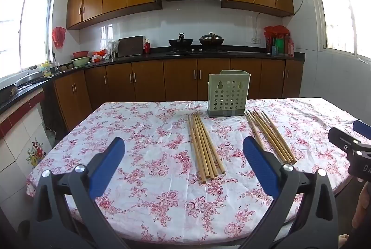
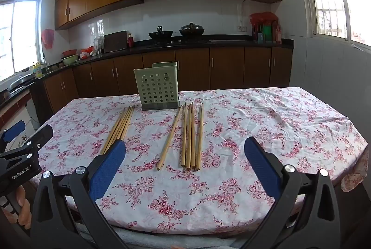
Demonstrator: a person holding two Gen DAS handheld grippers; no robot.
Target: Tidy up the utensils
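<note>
Lying ahead of right hand-held gripper (image 2: pixel 184 154): 5 chopsticks (image 2: pixel 190 136).

Tablecloth (image 1: pixel 143 156): white, printed with pink-red roses
Chopsticks (image 1: pixel 205 147): tan, bamboo-coloured
Holder (image 1: pixel 228 96): pale green, dotted with round holes
Gripper pads (image 2: pixel 106 170): blue
Cabinets (image 1: pixel 139 82): brown
</note>
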